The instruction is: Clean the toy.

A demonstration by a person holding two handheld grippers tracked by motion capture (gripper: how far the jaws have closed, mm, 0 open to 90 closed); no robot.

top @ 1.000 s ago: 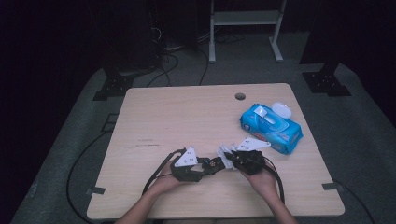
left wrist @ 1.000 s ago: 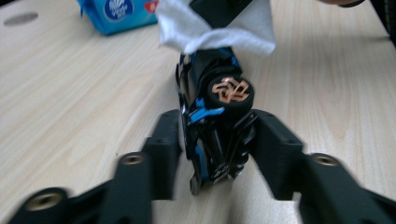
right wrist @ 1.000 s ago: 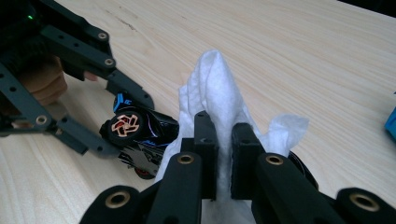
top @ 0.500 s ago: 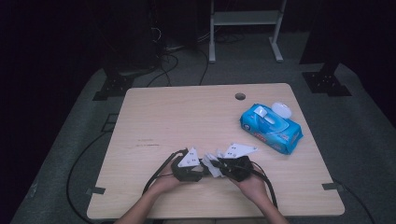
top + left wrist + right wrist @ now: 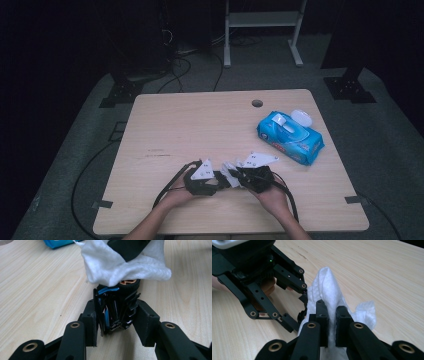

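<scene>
In the left gripper view my left gripper (image 5: 117, 323) is shut on a small black toy car (image 5: 115, 311) with blue trim and an orange wheel hub. Its jaws have just been closing, with the car between them. A white wipe (image 5: 117, 265) is draped over the car's far end, and my right gripper (image 5: 332, 315) is shut on that wipe (image 5: 324, 287). In the high view the two grippers, left (image 5: 216, 181) and right (image 5: 234, 176), meet tip to tip near the table's front edge, with the wipe (image 5: 229, 169) between them.
A blue pack of wipes (image 5: 290, 136) with its white lid flipped open lies at the right of the wooden table (image 5: 200, 125). A cable hole (image 5: 257, 103) sits near the far edge. Gripper cables loop around both hands.
My right gripper has moved left with the wipe, up against the left gripper. The left hand has kept its place.
</scene>
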